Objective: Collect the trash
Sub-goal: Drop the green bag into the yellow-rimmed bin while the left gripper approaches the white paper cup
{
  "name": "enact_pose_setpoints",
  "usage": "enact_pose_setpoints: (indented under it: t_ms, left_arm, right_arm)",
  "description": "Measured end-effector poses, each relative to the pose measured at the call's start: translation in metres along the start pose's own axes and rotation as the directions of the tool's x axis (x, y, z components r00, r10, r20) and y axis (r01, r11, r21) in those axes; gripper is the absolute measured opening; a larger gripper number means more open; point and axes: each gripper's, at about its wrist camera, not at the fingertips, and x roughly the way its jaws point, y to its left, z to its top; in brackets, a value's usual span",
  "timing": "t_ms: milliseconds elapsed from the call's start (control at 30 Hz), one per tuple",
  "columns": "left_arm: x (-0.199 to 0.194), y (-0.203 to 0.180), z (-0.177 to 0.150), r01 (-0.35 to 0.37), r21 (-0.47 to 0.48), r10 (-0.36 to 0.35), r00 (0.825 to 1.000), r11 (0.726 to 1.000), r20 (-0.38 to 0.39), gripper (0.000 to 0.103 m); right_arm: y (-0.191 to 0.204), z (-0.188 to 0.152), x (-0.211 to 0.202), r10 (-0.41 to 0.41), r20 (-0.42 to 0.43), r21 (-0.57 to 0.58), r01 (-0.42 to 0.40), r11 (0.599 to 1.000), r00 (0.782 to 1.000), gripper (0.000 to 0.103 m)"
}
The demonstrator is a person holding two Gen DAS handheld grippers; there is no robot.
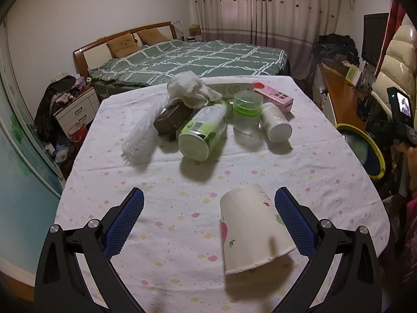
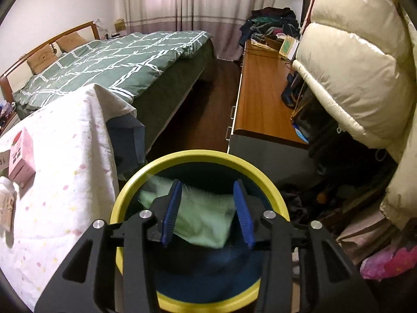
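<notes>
Left wrist view. Left gripper spread wide, holding nothing, low over table in thin white cloth with pastel flecks. Paper cup lying tipped between the blue ribbed pads, mouth toward camera, fruit print on matte wall, close beside the right-hand pad; contact not certain. Likely step: framing the cup for pickup. Next move calls for a gentle close across the cup wall, since thin paper will crush and a tapered shape may squirt out. Farther back, clustered: green-labelled plastic bottle on its side, clear jar with green lid upright, small white bottle lying down, pink carton, crumpled white cloth, white foam netting, dark ridged box. Yellow-rimmed bin off the table's right edge, well apart from the cup.

Right wrist view. Right gripper partly open, nothing between pads, poised directly above bin: round, smooth plastic, yellow rim, dark blue inside. Pale green soft item, cloth or bag, lying in it. Reads as a drop made or about to clear. Table edge just left of bin; pink carton near that edge.
</notes>
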Motion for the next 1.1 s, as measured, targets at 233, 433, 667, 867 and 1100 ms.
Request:
enact_pose_setpoints:
  t_ms: [233,433,667,867,1100]
  left_arm:
    - [0.005,-0.003,-0.001,-0.012,0.008,0.012,1.000,1.000,-0.020,0.099]
    - [0.017,-0.007,-0.003,-0.003,-0.004,0.002,0.994,1.000,-0.108,0.099]
    - [0.038,-0.017,0.006,0.057,0.021,-0.051,0.971,0.998,-0.232,0.099]
    - [0.062,-0.031,0.009,0.101,0.073,-0.068,0.932,0.992,-0.357,0.091]
    - [0.093,-0.036,-0.002,0.171,0.003,-0.147,0.855,0.985,-0.498,0.069]
  right_arm:
    - [0.000,-0.011,-0.019,0.034,0.008,-0.006,-0.033,0.999,0.999,0.046]
    - [0.005,-0.016,-0.033,0.075,0.022,-0.015,-0.074,0.997,0.997,0.052]
    - [0.012,-0.018,-0.038,0.106,0.015,-0.033,-0.105,0.994,0.994,0.053]
    - [0.011,-0.022,-0.037,0.122,0.005,-0.033,-0.122,0.992,0.992,0.053]
    - [0.006,-0.026,-0.035,0.145,-0.004,-0.032,-0.145,0.989,0.989,0.054]
